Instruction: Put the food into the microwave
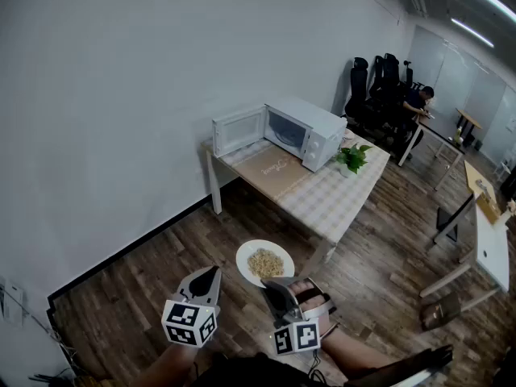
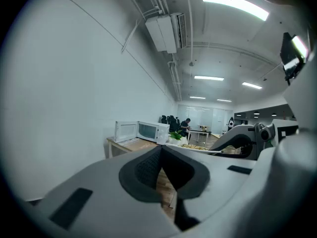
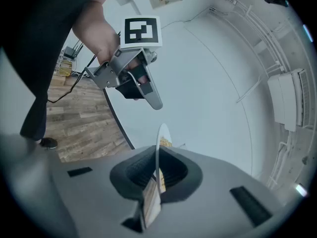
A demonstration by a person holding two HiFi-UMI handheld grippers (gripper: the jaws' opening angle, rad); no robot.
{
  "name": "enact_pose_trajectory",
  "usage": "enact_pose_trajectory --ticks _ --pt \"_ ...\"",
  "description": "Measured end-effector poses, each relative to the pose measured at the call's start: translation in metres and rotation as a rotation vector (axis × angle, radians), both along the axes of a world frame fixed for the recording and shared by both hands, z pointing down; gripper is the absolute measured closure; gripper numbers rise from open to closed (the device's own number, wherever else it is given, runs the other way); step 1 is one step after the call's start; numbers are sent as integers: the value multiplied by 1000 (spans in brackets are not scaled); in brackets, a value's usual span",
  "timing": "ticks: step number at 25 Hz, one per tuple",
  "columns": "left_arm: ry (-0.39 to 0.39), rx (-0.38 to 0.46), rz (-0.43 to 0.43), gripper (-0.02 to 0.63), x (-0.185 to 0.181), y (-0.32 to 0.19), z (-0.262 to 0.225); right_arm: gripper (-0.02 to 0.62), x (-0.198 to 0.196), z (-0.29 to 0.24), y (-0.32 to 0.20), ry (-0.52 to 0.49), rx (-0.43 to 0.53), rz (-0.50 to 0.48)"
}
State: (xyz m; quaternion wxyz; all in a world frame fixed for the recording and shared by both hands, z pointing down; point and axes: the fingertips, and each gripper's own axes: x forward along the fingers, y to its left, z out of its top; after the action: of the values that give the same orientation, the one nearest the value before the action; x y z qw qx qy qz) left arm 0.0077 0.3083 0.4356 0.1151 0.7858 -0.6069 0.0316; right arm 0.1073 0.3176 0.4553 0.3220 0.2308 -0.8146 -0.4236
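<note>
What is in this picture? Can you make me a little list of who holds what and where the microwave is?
food: pale heap on a white plate
right tool: shut on the plate's rim, holding it up above the wooden floor
left tool: shut, holding nothing
microwave: on the table, across the floor from the plate
door: open
plant: on the table, beside the microwave
progress: food not yet inside

Two handheld tools: the left gripper [image 1: 211, 276] and right gripper [image 1: 272, 285] have pale grey moulded bodies with tapering jaws, lined inside with dark textured pads [image 2: 146, 170]. Each carries a white marker cube [image 1: 189, 322] printed with black square patterns. The person wears a black top [image 1: 242, 373].
</note>
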Motion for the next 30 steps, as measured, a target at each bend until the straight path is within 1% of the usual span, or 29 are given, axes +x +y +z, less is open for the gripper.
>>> enact_pose_trajectory --ticks 5,11,16,22,30 --pt "5 -1 3 597 8 1 3 575 6 -1 -1 7 20 -8" --pt "6 0 6 597 6 2 1 575 3 -1 -1 10 31 -9" --pt "10 0 2 597 3 4 3 575 1 -4 2 -2 67 -25" --pt "20 0 12 597 1 8 6 575 -6 -3 5 -1 74 -33" --pt "45 9 13 597 -30 14 7 575 -32 -4 9 21 77 -23"
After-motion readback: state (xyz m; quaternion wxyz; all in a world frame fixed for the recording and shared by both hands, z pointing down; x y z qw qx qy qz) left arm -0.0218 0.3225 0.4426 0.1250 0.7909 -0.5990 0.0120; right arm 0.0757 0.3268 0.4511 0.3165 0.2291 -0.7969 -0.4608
